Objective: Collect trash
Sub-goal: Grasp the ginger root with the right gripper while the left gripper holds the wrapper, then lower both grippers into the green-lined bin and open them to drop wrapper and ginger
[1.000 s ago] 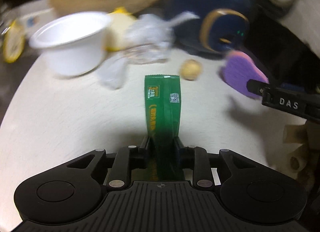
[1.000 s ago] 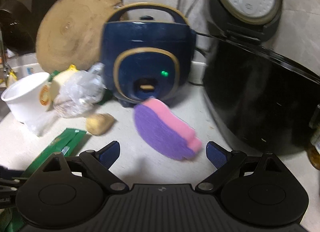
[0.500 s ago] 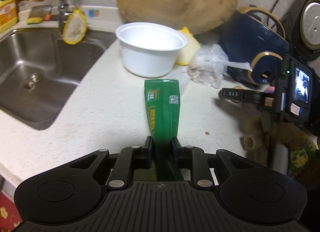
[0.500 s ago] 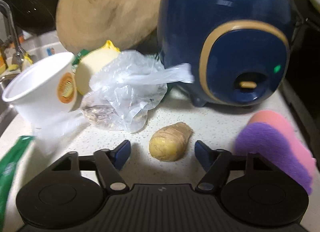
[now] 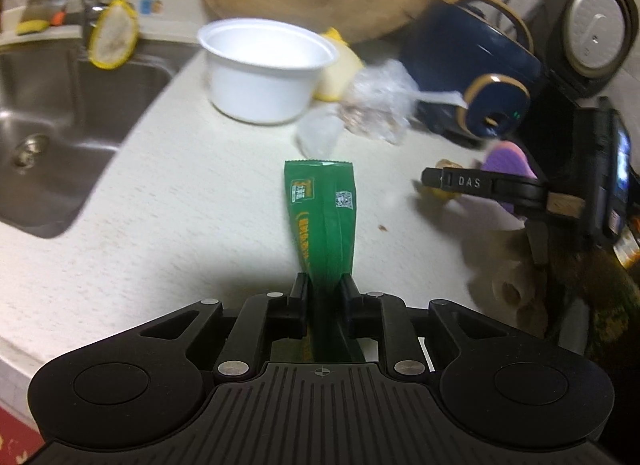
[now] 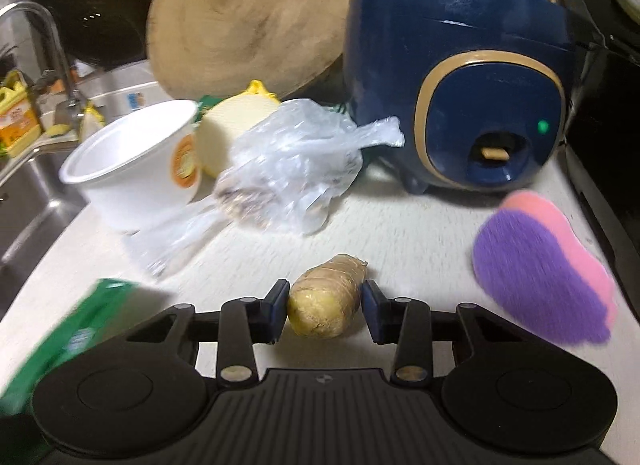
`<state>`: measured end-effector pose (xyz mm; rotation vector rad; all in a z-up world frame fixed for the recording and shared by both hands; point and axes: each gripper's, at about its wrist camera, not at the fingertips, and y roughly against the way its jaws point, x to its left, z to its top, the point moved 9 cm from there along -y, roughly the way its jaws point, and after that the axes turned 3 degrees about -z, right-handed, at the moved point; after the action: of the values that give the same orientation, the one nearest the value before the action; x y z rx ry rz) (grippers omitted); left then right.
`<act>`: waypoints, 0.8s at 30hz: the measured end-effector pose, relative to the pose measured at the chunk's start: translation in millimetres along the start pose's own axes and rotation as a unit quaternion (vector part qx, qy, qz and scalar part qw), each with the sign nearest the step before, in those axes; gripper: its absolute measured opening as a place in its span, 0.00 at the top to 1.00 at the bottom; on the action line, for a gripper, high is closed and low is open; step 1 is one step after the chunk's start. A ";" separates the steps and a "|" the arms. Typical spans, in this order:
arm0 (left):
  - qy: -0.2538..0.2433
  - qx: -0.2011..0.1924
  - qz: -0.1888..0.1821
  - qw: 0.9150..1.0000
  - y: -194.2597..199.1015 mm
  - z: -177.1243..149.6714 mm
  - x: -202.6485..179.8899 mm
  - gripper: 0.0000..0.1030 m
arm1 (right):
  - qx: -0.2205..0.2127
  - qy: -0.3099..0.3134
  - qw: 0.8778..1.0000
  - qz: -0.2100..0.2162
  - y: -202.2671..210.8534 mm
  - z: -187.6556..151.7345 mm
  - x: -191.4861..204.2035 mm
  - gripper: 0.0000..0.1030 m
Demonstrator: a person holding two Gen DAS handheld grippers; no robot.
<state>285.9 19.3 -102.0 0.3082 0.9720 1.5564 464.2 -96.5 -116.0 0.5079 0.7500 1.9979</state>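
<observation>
A pale speckled bench [image 5: 168, 225] is curving around a steel sink [image 5: 60, 113] at the left. A round wooden board [image 6: 248, 21] is leaning at the back, beside a tap [image 6: 44, 45].

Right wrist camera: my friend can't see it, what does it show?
The right tongs have been closing around a knobbly tan piece of ginger on the pale speckled counter, a small gap on each side. Behind sit a crumpled clear plastic bag, a white plastic bowl and a navy rice cooker.

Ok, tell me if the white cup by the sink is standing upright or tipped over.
Upright. In the left wrist view the white cup stands on its base on the counter, open rim facing up; nothing shows inside it.
</observation>
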 end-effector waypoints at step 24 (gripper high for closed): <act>-0.033 -0.099 -0.077 0.992 78.5 12.4 73.6 0.84 | -0.037 -0.012 0.997 -0.065 146.6 -86.9 49.0 0.62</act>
<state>221.6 96.6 -61.6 0.1402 0.7656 1.4773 296.6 -139.0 -76.9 0.4293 0.6751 1.8885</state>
